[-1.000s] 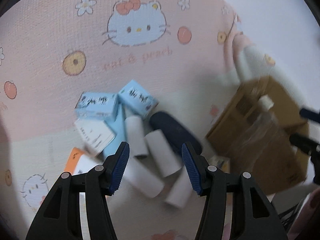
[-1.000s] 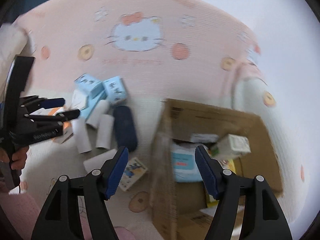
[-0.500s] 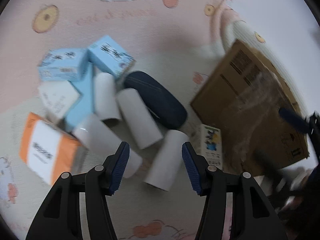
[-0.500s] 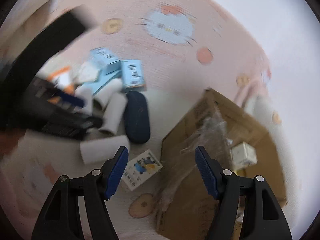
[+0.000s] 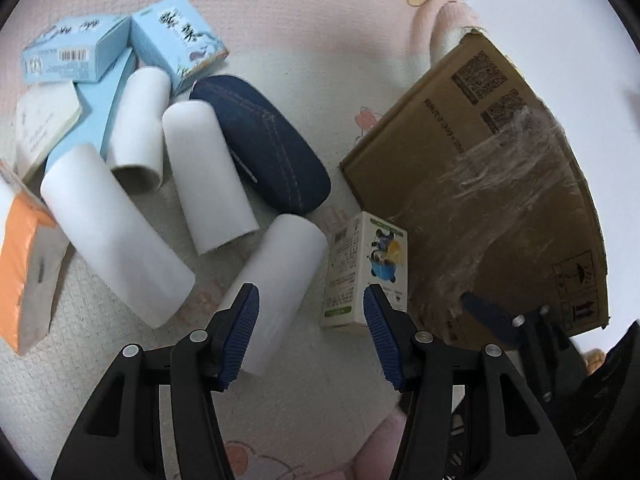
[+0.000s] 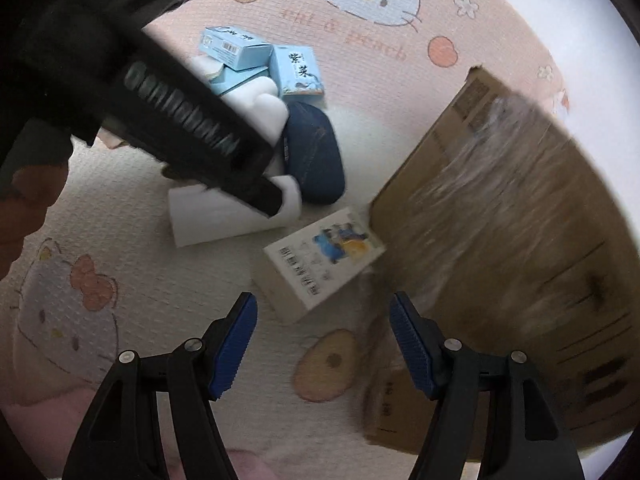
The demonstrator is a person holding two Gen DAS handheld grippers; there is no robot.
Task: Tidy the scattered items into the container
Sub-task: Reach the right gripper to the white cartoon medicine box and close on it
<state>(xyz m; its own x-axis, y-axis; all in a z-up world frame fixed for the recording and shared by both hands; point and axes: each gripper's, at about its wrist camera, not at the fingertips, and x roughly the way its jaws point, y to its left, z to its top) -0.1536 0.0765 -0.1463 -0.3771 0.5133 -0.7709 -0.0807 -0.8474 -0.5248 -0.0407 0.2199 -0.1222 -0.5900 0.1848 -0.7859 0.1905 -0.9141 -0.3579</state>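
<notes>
Left gripper (image 5: 311, 328): jaws wide and closing, pads touching nothing; a white roll (image 5: 276, 288) lies partly between them on the mat (image 5: 320, 60). Right gripper (image 6: 323, 338): jaws wide, nothing between them, poised over the mat just short of the carton (image 6: 320, 260).

Landmark: the cardboard box (image 5: 480, 184) (the container, seen from outside, its near side covered in clear film). The carton, printed with a cartoon, lies flat against the box's near corner. The roll lies just beyond the carton, on the side away from the box. The denim case (image 5: 260, 144) lies near the box, apart from it, touching the roll's far end. Three more rolls (image 5: 208, 176) lie side by side beyond the case. Two blue boxes (image 5: 176, 40) stand at the far end of the heap, well apart from the cardboard box. An orange pack (image 5: 20, 264) lies farthest from it.

In the right wrist view, the left gripper crosses the rolls as a dark blurred bar.
</notes>
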